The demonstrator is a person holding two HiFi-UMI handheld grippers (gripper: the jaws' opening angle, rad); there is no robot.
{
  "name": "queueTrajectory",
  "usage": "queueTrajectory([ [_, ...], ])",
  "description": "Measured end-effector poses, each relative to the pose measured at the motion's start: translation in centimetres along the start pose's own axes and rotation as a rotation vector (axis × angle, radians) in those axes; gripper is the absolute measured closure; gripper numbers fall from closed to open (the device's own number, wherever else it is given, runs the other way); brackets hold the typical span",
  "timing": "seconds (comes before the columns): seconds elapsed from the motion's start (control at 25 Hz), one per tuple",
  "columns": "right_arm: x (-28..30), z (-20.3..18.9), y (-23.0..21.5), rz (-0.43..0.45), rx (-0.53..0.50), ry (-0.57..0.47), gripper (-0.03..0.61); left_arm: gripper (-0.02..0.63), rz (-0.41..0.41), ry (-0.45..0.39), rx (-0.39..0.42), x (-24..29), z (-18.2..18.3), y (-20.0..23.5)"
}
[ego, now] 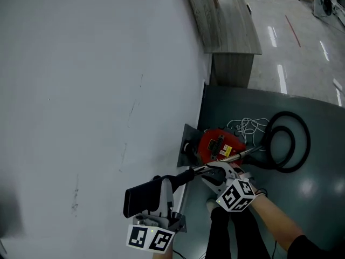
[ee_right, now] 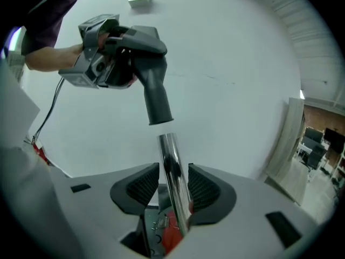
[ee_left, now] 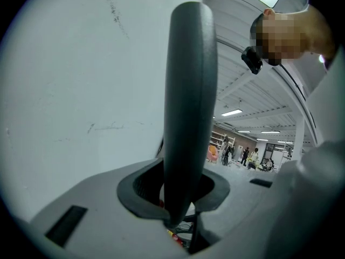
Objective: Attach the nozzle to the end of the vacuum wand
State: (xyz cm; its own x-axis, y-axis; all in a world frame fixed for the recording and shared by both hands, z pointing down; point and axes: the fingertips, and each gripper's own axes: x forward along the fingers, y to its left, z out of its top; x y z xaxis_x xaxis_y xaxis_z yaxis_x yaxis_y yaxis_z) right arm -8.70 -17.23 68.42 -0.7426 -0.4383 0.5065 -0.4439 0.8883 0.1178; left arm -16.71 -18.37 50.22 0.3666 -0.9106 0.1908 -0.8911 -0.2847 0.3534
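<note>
In the head view my left gripper (ego: 164, 196) is shut on the black nozzle (ego: 141, 198), whose neck points right toward the chrome wand (ego: 240, 154). The left gripper view shows the dark nozzle (ee_left: 188, 117) standing upright, clamped between the jaws of the left gripper (ee_left: 180, 193). My right gripper (ego: 218, 170) straddles the wand near its free end. In the right gripper view the wand (ee_right: 171, 166) lies between the right gripper's (ee_right: 173, 185) pads with thin gaps on both sides. The nozzle's (ee_right: 148, 63) open neck hangs just above the wand's tip, apart from it.
The red vacuum body (ego: 215, 143) sits on a dark floor mat (ego: 318, 198), with a coiled black hose (ego: 294, 139) and a white cord (ego: 249, 125) beside it. A white wall (ego: 81, 90) fills the left. A wooden counter (ego: 226, 20) stands behind.
</note>
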Motion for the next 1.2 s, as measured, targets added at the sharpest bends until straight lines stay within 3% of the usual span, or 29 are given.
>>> queueTrajectory([
  [0.68,3.0,-1.4,-0.5,-0.051,-0.128,0.05,0.42,0.525,-0.011,-0.014,0.011,0.2,0.2,0.1],
  [1.2,2.8,-1.3,-0.6,-0.057,-0.117,0.038,0.42,0.526,-0.017,-0.006,0.02,1.4,-1.7,0.4],
])
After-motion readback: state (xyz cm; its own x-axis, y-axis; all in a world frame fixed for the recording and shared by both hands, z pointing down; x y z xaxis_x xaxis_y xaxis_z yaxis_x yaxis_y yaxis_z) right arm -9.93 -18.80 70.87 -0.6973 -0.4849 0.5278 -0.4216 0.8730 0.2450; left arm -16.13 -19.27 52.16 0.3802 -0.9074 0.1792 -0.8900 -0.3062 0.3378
